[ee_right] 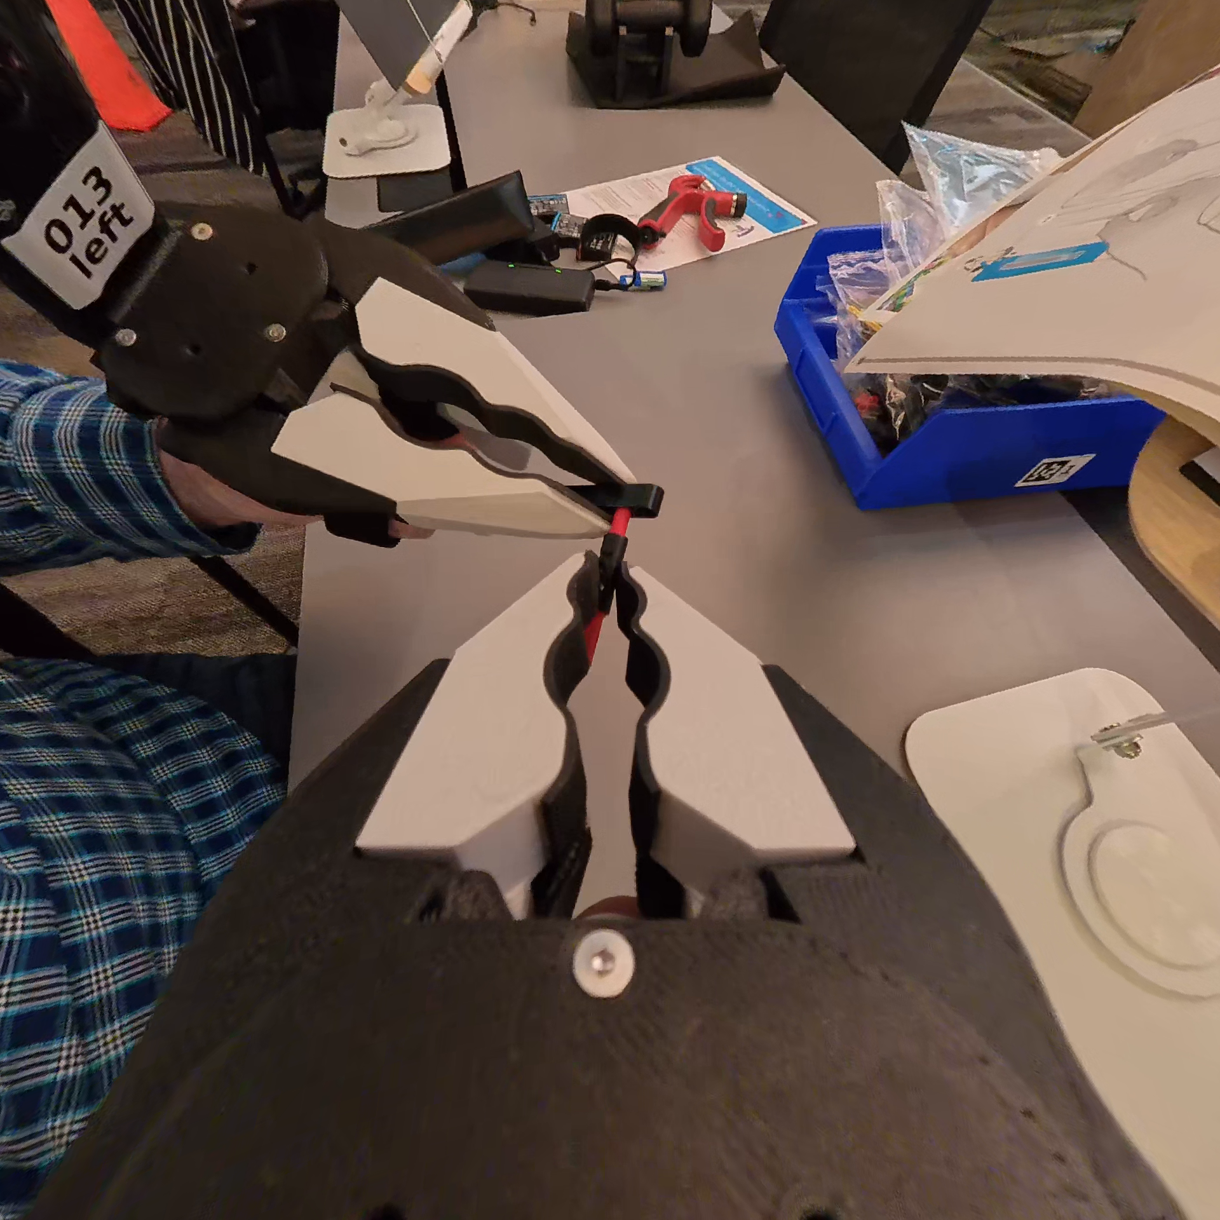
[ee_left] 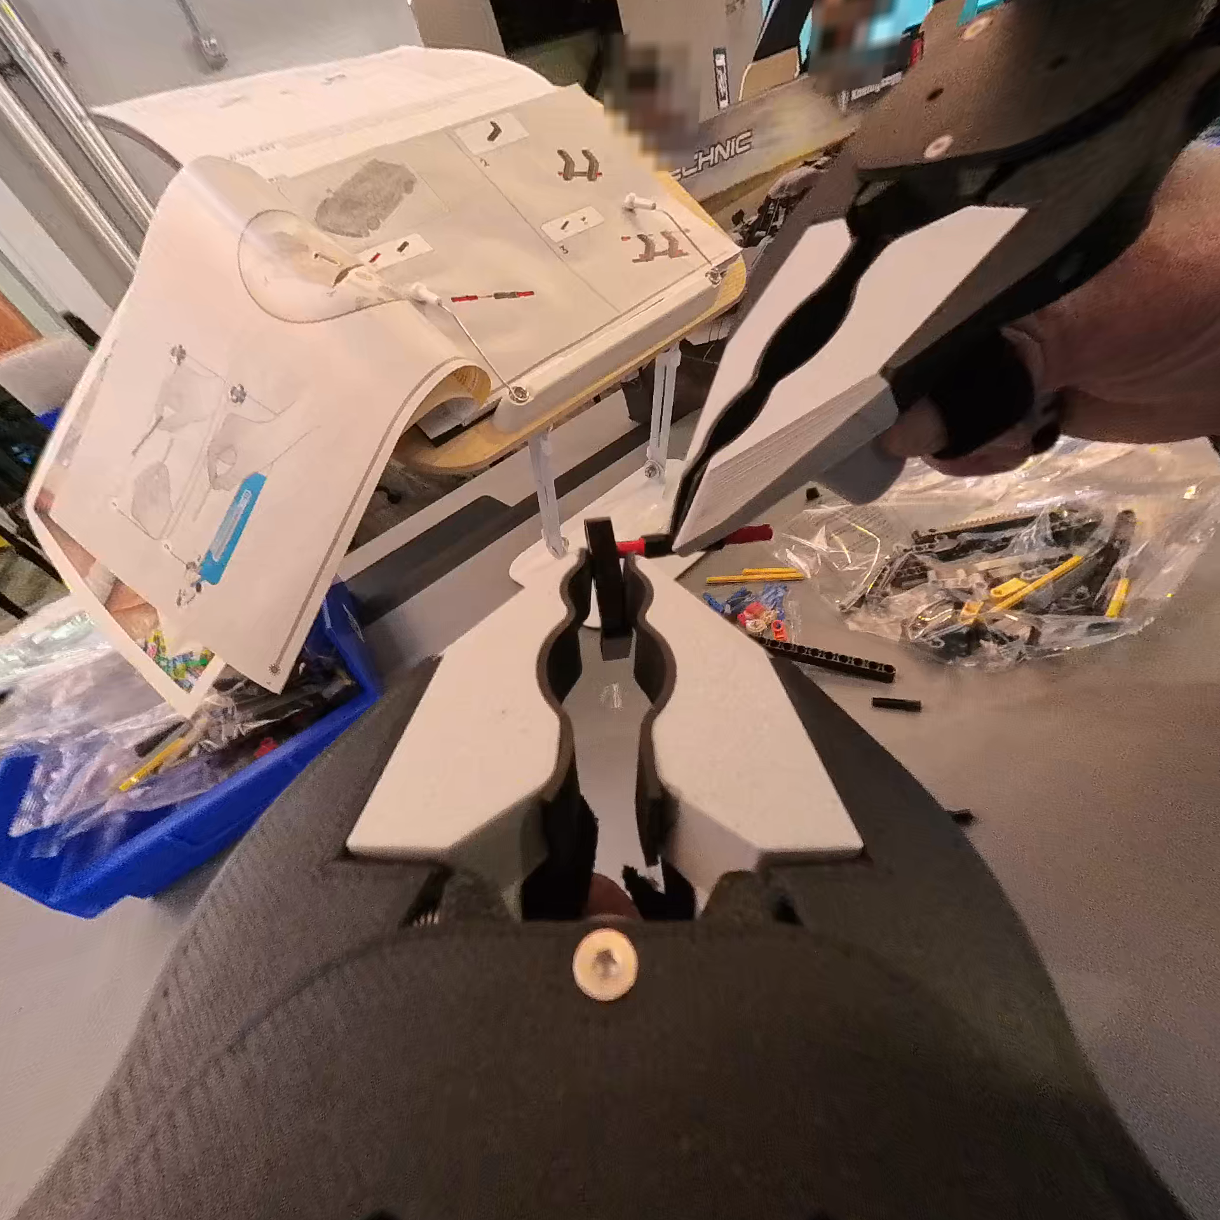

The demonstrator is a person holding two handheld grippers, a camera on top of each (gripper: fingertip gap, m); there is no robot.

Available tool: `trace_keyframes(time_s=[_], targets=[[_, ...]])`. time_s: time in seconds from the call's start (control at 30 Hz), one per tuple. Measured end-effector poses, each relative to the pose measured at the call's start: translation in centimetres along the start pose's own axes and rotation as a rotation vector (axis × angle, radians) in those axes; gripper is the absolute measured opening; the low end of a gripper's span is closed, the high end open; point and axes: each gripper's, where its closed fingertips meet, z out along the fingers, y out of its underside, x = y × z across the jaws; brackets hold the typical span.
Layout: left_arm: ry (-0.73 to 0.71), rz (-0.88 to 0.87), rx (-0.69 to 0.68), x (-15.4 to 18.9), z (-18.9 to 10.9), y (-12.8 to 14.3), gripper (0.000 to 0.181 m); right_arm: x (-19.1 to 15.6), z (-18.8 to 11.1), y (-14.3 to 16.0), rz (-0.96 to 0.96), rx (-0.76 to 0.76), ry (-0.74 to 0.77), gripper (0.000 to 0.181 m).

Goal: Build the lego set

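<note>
My left gripper (ee_left: 607, 561) is shut on a short black beam (ee_left: 610, 594) and holds it upright above the grey table (ee_left: 990, 858). My right gripper (ee_right: 606, 568) is shut on a red axle with a black connector (ee_right: 602, 617). The axle's tip (ee_right: 619, 521) meets the end of the black beam (ee_right: 637, 495). The left gripper (ee_right: 610, 505) shows at the left of the right wrist view. The right gripper (ee_left: 673, 541) reaches in from the upper right of the left wrist view, the red axle (ee_left: 749, 533) sticking out on both sides of it.
An open instruction booklet (ee_left: 396, 264) rests on a stand behind the grippers. A blue bin (ee_left: 198, 838) with bagged parts stands to the left. Plastic bags of parts (ee_left: 990, 581), yellow axles (ee_left: 752, 576) and a long black beam (ee_left: 832, 660) lie to the right. A white stand base (ee_right: 1056, 825) is close by. Less than 4 cm separates the two grippers' tips.
</note>
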Motion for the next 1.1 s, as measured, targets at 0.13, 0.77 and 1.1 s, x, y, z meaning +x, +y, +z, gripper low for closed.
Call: trace_keyframes(time_s=[0.13, 0.77, 1.1], targets=[[0.023, -0.091, -0.012, -0.1, 0.3, 0.4, 0.006, 0.1, 0.0, -0.3, 0.03, 0.009, -0.001, 0.004], [0.52, -0.37, 0.121, 5.0, -1.1, -1.7, 0.006, -4.4, -3.7, 0.1, 0.014, 0.142, -0.48, 0.057], [0.518, -0.357, 0.137, 5.2, -1.2, -2.0, 0.005, -4.6, -4.1, 0.0, 0.008, 0.171, -0.491, 0.056]])
